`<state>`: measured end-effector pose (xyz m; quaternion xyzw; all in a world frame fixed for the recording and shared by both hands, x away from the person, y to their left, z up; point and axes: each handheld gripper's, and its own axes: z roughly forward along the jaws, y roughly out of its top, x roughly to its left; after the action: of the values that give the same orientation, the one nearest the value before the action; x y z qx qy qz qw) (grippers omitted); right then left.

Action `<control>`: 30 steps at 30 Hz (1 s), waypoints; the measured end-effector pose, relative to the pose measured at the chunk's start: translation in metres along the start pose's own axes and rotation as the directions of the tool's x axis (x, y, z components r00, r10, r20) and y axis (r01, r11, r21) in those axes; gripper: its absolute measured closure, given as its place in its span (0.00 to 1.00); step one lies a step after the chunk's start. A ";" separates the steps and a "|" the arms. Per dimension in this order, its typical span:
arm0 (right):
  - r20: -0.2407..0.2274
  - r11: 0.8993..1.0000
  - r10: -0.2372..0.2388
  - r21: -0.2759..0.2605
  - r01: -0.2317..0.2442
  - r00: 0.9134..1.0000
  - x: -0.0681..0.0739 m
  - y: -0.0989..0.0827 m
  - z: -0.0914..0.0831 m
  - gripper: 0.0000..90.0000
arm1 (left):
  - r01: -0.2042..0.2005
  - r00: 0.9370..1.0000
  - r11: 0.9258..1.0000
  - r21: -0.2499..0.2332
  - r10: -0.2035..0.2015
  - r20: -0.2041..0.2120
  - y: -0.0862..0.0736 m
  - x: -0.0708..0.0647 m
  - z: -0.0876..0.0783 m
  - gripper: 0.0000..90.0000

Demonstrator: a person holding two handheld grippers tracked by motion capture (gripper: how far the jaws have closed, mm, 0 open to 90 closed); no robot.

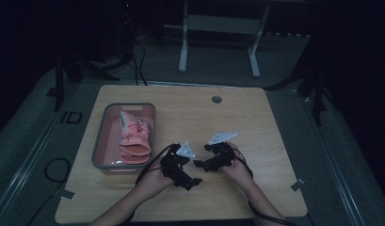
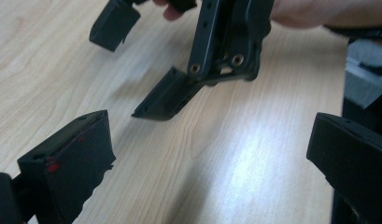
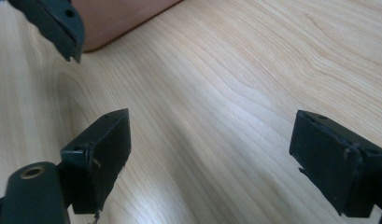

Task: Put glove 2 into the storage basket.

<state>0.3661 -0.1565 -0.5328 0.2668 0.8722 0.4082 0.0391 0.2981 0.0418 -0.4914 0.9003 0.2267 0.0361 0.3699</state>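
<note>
We hold the left gripper and the right gripper low over the wooden table, close together near its front middle, their tips pointing toward each other. In the left gripper view our own jaws stand wide apart with nothing between them but bare wood; ahead of them, just beyond the gap, the right gripper hangs tilted, its two jaws also spread and empty, with the hand that carries it at the top edge. In the right gripper view the jaws are likewise parted wide over bare tabletop, gripping nothing; past the left-hand jaw, up in the corner, a jaw tip of the left gripper comes in.

Well off to the far side of the left gripper's jaws, in the high view, a grey tray sits on the table with pink folded cloth lying inside it, apart from both grippers.
</note>
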 end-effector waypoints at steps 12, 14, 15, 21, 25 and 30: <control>0.035 0.999 -0.040 -0.024 0.041 0.999 0.000 -0.029 -0.010 0.14 | -0.029 0.997 0.999 -0.025 0.031 0.073 -0.014 -0.011 0.028 0.01; 0.045 0.999 -0.043 -0.024 0.044 0.998 0.000 -0.035 -0.013 0.14 | -0.045 0.995 0.999 -0.017 0.046 0.088 -0.017 -0.014 0.032 0.01; 0.040 0.999 -0.042 -0.025 0.043 0.998 0.001 -0.038 -0.014 0.14 | -0.049 0.995 0.999 -0.021 0.050 0.092 -0.017 -0.015 0.034 0.01; 0.060 0.998 -0.069 -0.004 0.070 0.996 0.006 -0.052 -0.024 0.14 | -0.086 0.990 0.996 -0.011 0.087 0.111 -0.023 -0.019 0.043 0.01; 0.074 0.998 -0.065 -0.020 0.067 0.995 0.006 -0.059 -0.031 0.14 | -0.089 0.988 0.996 -0.008 0.090 0.124 -0.028 -0.021 0.049 0.01; 0.075 0.998 -0.053 -0.031 0.055 0.996 0.004 -0.062 -0.033 0.14 | -0.093 0.988 0.996 -0.019 0.094 0.121 -0.030 -0.021 0.051 0.01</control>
<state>0.3268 -0.2094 -0.5558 0.2574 0.8701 0.4112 0.0869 0.2796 0.0181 -0.5465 0.9080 0.1610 0.0000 0.3869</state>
